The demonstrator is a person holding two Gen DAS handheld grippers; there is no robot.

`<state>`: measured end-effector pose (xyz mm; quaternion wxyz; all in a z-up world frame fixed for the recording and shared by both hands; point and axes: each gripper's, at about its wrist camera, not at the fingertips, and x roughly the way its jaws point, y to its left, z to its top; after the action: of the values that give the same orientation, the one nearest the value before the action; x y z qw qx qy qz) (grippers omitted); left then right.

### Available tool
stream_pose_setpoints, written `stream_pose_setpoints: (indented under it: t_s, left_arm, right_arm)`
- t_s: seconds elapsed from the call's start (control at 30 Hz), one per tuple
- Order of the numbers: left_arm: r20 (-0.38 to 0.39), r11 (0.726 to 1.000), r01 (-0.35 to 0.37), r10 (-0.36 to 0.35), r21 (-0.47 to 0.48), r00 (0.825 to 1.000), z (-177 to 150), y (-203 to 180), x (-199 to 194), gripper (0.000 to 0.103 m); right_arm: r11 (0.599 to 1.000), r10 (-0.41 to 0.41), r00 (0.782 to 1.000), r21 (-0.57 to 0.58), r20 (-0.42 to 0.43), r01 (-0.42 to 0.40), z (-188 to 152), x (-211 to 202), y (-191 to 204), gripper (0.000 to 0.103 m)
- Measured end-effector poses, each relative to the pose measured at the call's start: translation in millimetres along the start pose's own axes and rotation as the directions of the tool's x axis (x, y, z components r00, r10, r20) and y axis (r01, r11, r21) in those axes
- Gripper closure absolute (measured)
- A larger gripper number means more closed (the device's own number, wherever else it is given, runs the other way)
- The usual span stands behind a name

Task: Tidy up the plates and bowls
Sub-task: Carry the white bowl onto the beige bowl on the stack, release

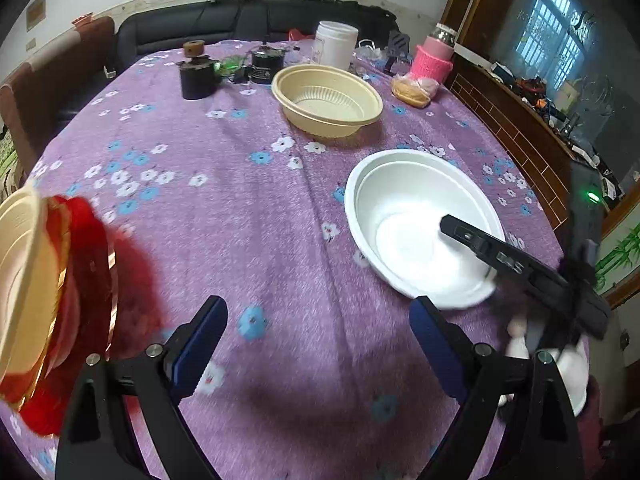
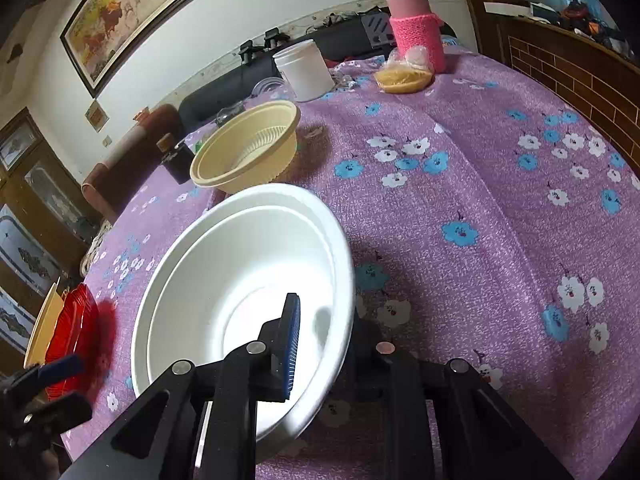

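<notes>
The white bowl (image 2: pixel 244 288) sat on the purple flowered table (image 2: pixel 500 208) with nothing in it, and the beige ribbed bowl (image 2: pixel 248 148) beyond it was likewise bare inside. The right gripper (image 2: pixel 320 340) had its fingers pinched on the white bowl's near rim, one blue-padded finger (image 2: pixel 290 344) inside the bowl and the other hidden behind the wall. Only the right wrist view showed the framed painting (image 2: pixel 132 12) on the wall; the left wrist view alone showed two dark jars (image 1: pixel 196 76) at the table's far side. The left gripper (image 1: pixel 316 344) hung over bare cloth with its fingers spread wide and nothing between them; the white bowl lay ahead to its right, and a red plate (image 1: pixel 88 292) stacked with a beige one (image 1: pixel 20 272) lay at its left, blurred, touching neither finger
</notes>
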<state>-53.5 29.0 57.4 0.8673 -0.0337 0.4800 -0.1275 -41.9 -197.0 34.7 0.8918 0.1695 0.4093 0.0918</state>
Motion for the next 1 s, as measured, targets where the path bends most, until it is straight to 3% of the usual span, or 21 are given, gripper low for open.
stream_pose_setpoints:
  t_s: [0.07,0.13,0.23,0.4,0.53,0.6,0.67,0.7,0.83,1.0]
  left_arm:
    - [-0.012,1.000,0.013,-0.013,-0.017,1.000,12,-2,13,0.011]
    - [-0.016,0.999,0.015,-0.015,-0.046,1.000,24,-4,26,0.011]
    - [-0.021,0.998,-0.005,0.004,-0.062,1.000,39,-8,40,0.011]
    - [-0.064,0.997,0.026,-0.031,-0.075,0.997,49,-18,64,0.012]
    - [-0.112,0.998,0.048,-0.052,-0.035,0.992,48,-31,86,0.013]
    - [-0.114,0.999,0.038,-0.040,-0.015,0.993,47,-35,92,0.035]
    - [-0.104,1.000,0.001,0.001,0.022,0.995,47,-40,92,0.078]
    - [-0.116,0.999,0.028,-0.025,0.025,0.993,47,-41,92,0.085]
    - [-0.110,0.999,0.034,-0.031,0.017,0.993,40,-41,83,0.088]
    - [-0.080,0.998,0.058,-0.056,0.018,0.995,28,-38,57,0.088]
  right_arm:
    - [1.000,-0.001,1.000,0.017,0.029,0.001,0,-6,-5,0.069]
    - [0.999,-0.017,0.999,0.027,0.044,0.016,2,-8,-7,0.065]
    - [0.999,-0.021,0.998,0.045,0.064,0.018,4,-13,-11,0.065]
    - [0.998,-0.048,0.998,0.033,0.050,0.047,2,-13,-11,0.065]
    - [0.999,-0.047,0.999,0.001,0.020,0.047,-1,-9,-5,0.074]
    - [0.998,-0.054,0.998,-0.012,0.020,0.054,-2,-8,-4,0.074]
    - [0.999,-0.045,0.999,-0.009,0.019,0.046,-2,-9,-5,0.080]
    - [0.999,-0.040,0.999,-0.006,0.018,0.040,-2,-8,-5,0.081]
    - [1.000,-0.015,1.000,-0.016,0.021,0.015,-3,-9,-3,0.086]
    - [0.998,0.011,0.990,-0.062,0.139,-0.002,-5,-33,12,0.088]
